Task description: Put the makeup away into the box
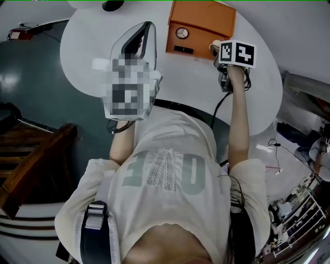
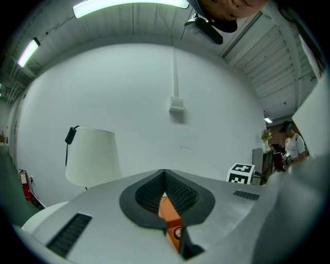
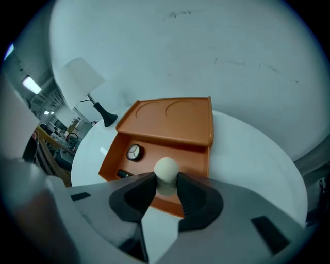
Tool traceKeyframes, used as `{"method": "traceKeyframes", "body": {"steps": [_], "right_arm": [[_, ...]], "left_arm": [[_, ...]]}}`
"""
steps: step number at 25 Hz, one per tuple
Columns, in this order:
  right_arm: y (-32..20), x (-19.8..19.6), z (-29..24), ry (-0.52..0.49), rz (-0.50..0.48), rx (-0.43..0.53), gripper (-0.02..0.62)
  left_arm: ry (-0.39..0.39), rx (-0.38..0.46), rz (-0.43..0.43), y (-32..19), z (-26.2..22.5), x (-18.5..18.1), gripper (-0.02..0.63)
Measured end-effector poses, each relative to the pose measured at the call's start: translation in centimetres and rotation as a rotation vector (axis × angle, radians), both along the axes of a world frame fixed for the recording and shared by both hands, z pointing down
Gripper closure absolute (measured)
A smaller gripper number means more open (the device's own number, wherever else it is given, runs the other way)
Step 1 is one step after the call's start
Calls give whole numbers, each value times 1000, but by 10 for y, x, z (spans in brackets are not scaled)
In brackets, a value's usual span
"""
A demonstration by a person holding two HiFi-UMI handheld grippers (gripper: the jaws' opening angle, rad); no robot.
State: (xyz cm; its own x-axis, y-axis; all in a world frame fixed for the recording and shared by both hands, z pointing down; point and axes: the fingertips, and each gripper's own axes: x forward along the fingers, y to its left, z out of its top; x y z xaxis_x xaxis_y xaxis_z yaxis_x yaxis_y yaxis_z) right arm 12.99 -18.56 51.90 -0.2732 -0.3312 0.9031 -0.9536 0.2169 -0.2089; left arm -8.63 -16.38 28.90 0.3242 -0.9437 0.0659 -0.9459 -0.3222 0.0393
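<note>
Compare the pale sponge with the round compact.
The sponge is egg-shaped and plain; the compact is a flat disc with a dark rim and a three-spoke mark on its face. The sponge is pinched between the jaws of the right gripper and is not yet in the orange box; the compact already lies inside that box. Both are pale and rounded.

Bright ceiling strip (image 2: 129,6) lights evenly; fisheye edges bend and darken.
</note>
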Motion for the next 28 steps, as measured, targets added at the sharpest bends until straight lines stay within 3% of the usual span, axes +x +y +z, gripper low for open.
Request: {"method": "traceKeyframes", "body": {"steps": [4, 10, 16, 24, 28], "right_arm": [[-2, -2, 18, 5, -10, -69, 462], [-6, -7, 34, 32, 6, -66, 448], [-5, -14, 32, -21, 24, -46, 360], [-10, -7, 7, 38, 18, 117, 339], [-12, -7, -29, 44, 18, 249, 339]], "left_arm": [[2, -15, 3, -2, 4, 2, 600], [1, -27, -9, -7, 11, -5, 600], [1, -36, -16, -11, 13, -11, 600], [2, -19, 17, -16, 6, -3, 600], [-17, -28, 35, -16, 7, 2, 600]]}}
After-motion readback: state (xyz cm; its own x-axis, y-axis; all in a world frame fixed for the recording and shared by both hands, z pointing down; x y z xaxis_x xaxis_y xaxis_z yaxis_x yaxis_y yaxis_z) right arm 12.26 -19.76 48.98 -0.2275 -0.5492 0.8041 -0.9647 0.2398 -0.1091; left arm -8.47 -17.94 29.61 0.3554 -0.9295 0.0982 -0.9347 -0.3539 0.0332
